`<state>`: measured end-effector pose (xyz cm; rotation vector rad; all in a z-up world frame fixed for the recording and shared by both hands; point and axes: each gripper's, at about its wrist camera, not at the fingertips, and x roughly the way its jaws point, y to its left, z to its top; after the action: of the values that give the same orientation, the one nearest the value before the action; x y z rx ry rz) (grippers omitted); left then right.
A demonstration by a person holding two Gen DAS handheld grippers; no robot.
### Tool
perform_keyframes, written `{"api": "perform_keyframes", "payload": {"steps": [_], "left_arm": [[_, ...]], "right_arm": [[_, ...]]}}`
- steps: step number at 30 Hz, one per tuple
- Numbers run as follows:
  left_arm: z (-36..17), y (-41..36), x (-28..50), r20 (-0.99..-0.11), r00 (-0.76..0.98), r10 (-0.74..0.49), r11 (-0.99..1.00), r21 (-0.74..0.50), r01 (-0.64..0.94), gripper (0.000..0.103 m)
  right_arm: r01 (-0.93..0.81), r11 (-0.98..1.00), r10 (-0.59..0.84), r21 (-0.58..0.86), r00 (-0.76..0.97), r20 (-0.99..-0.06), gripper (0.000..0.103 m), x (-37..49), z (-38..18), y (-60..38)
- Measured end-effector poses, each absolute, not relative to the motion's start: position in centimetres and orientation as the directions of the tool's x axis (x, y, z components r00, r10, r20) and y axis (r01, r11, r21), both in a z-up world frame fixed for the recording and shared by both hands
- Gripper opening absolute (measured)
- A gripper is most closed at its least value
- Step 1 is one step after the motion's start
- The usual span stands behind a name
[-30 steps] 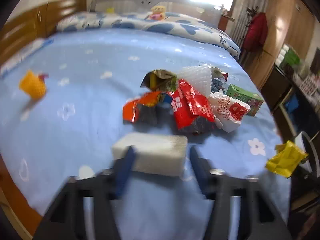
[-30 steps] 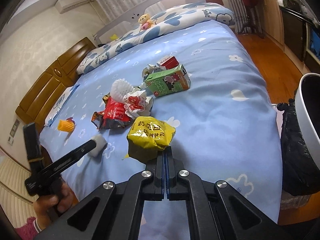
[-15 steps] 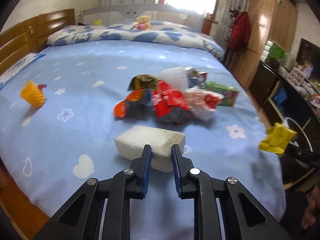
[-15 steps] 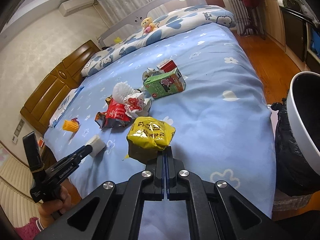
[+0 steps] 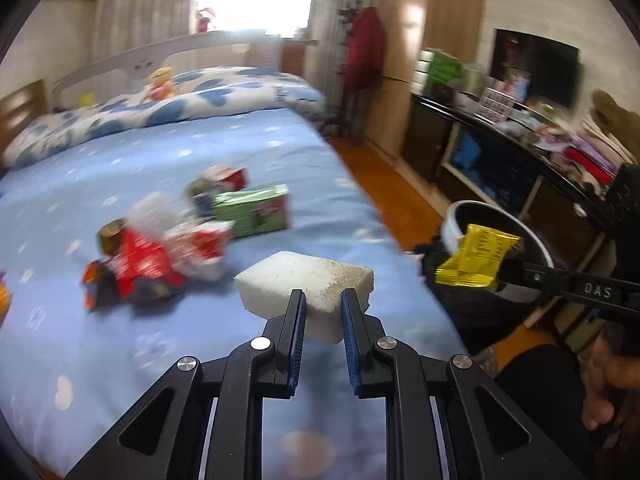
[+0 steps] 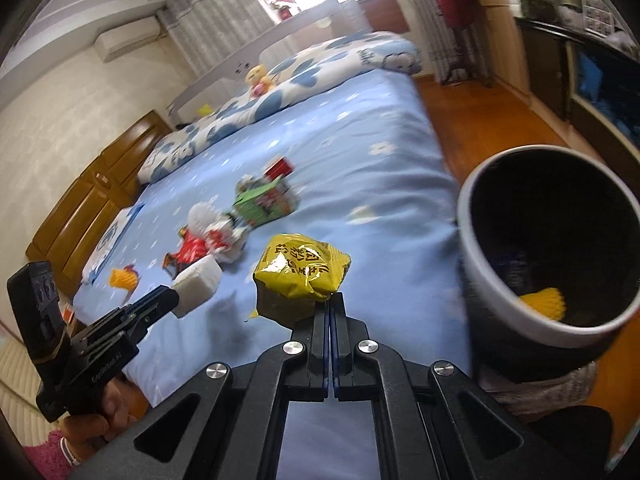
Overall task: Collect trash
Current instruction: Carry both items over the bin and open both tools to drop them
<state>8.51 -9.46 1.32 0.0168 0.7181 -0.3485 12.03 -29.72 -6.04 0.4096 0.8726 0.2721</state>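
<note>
My left gripper is shut on a white foam block and holds it above the blue bed sheet. The block's near corner sits between the blue pads. In the right wrist view the same block hangs at the left, in the left gripper. My right gripper is shut on the edge of a crumpled yellow wrapper. A white-rimmed trash bin with a black liner stands just right of it, beside the bed. From the left wrist view the yellow wrapper hangs in front of the bin's rim.
A pile of trash lies mid-bed: red wrappers, a green carton, a white foam net and an orange net. An orange-yellow net lies inside the bin. Wooden floor and dark cabinets run along the right.
The left jaws closed on the foam block, lifted it off the sheet and swung it right toward the bin. The right gripper carried the yellow wrapper closer to the bin.
</note>
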Motion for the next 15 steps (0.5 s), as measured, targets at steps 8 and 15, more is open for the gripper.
{"api": "perform_keyframes", "payload": {"steps": [8, 15], "left_arm": [[1.4, -14.5, 9.9, -0.646, 0.662, -0.38, 0.898, -0.085, 0.432, 0.016], [0.9, -17.7, 11.5, -0.654, 0.632, -0.416, 0.866, -0.074, 0.494, 0.016]], "right_arm": [[0.031, 0.895, 0.319, 0.445, 0.652, -0.687, 0.0, 10.9, -5.7, -34.8], [0.089, 0.891, 0.279, 0.445, 0.665, -0.693, 0.0, 10.4, -6.1, -38.0]]}}
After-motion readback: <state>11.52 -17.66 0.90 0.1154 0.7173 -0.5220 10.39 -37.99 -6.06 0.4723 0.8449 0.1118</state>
